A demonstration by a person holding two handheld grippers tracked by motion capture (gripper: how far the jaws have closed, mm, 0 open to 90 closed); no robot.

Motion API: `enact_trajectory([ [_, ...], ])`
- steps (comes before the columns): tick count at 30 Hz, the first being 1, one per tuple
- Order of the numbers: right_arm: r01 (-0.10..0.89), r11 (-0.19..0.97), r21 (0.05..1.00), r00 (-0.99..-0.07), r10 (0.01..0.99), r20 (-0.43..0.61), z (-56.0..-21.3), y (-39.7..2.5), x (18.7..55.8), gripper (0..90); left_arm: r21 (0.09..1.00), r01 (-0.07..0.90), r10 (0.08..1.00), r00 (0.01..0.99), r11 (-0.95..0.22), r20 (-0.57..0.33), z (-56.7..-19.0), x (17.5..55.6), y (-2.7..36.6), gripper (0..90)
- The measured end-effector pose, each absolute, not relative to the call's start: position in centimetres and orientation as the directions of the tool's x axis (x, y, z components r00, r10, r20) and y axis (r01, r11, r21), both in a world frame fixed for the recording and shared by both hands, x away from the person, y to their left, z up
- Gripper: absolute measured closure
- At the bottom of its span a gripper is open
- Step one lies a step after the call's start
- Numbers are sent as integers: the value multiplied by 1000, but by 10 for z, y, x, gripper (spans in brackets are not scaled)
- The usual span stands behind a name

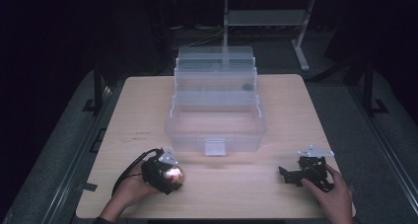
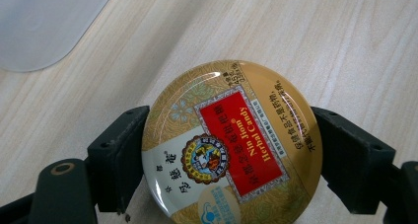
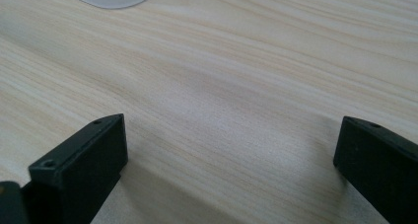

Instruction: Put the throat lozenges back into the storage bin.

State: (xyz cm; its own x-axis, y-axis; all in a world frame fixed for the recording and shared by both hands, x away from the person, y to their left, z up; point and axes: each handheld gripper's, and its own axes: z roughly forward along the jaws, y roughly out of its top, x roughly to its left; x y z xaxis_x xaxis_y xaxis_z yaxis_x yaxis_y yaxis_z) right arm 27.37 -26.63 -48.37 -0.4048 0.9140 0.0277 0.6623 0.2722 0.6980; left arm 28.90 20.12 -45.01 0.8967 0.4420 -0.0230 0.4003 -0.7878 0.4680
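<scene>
Jaws of the left gripper (image 2: 231, 150) clamp a round tin (image 2: 231, 142) by its rim, label up, probably for stowing in the open box (image 1: 215, 130) ahead. Right gripper (image 3: 231, 160) rests spread, empty.

Left tongs (image 1: 170, 177): black body, grey three-cornered plate on top at 12 o'clock, black cable looping off at 9 o'clock. Blocky matte-black jaws, screw holes in each; round brass-ringed pivot hole at 7 o'clock in left gripper view.

Right tongs (image 1: 291, 177): black frame, matching grey plate; rectangular black jaws with small screw holes.
</scene>
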Motion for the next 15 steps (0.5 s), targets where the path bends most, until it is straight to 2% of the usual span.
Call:
enact_trajectory([
  [15,662,272,698,-405,914,28,-484,-266,274,0,483,419,453,890,-769,-50,-444,290,203,193],
])
